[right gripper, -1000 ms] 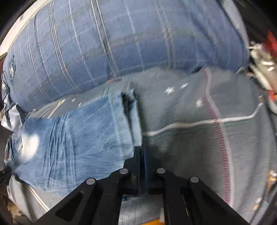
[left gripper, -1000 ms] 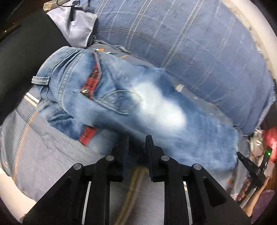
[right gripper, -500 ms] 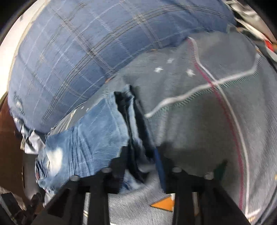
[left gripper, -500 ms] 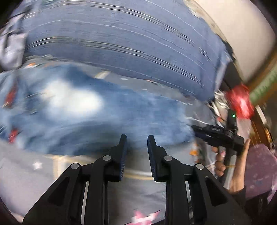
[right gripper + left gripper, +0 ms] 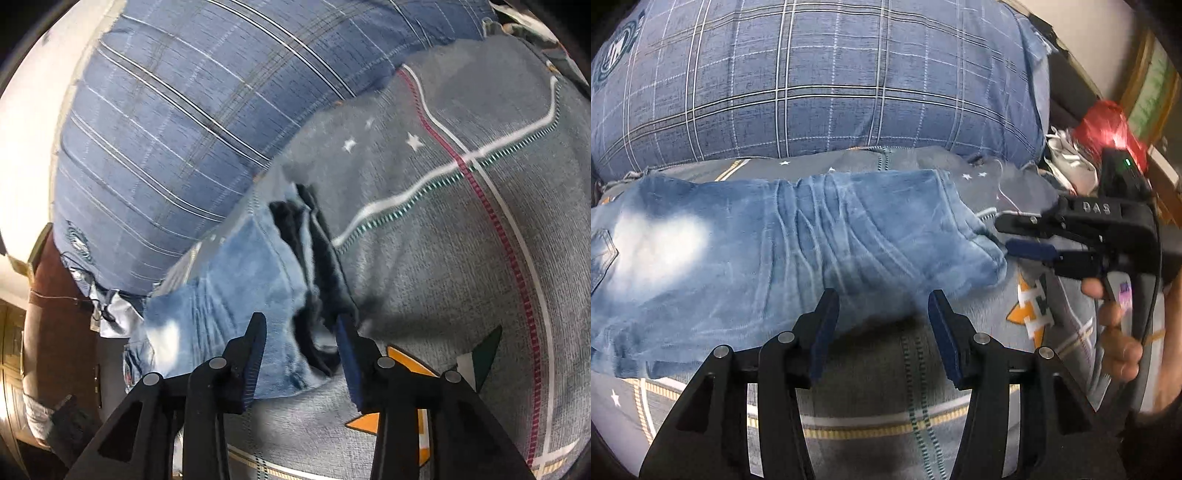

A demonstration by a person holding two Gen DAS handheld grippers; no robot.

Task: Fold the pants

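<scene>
1. Since one second ago, both of my grippers have gone from nearly closed to wide open, and the left wrist view has swung from the waistband end of the jeans toward the leg hems.
2. My left gripper (image 5: 882,308) sits at lower centre of the left wrist view, jaws spread wide, holding nothing; its fingertips hover at the near edge of the jeans (image 5: 768,254).
3. My right gripper (image 5: 301,332) sits at lower centre of the right wrist view, jaws spread wide, straddling the hem end of the jeans (image 5: 236,291) without clamping it.
4. In the left wrist view, the right gripper (image 5: 1023,236) appears at the right edge, its fingers pointing at the hem, held by my right hand (image 5: 1115,325).
5. The jeans lie folded lengthwise on the grey bedsheet (image 5: 871,413), stretching from left edge to centre right of the left wrist view.
6. A blue plaid pillow (image 5: 820,81) fills the upper frame, directly behind the jeans.
7. A red object (image 5: 1108,122), blurred, sits at upper right.
</scene>
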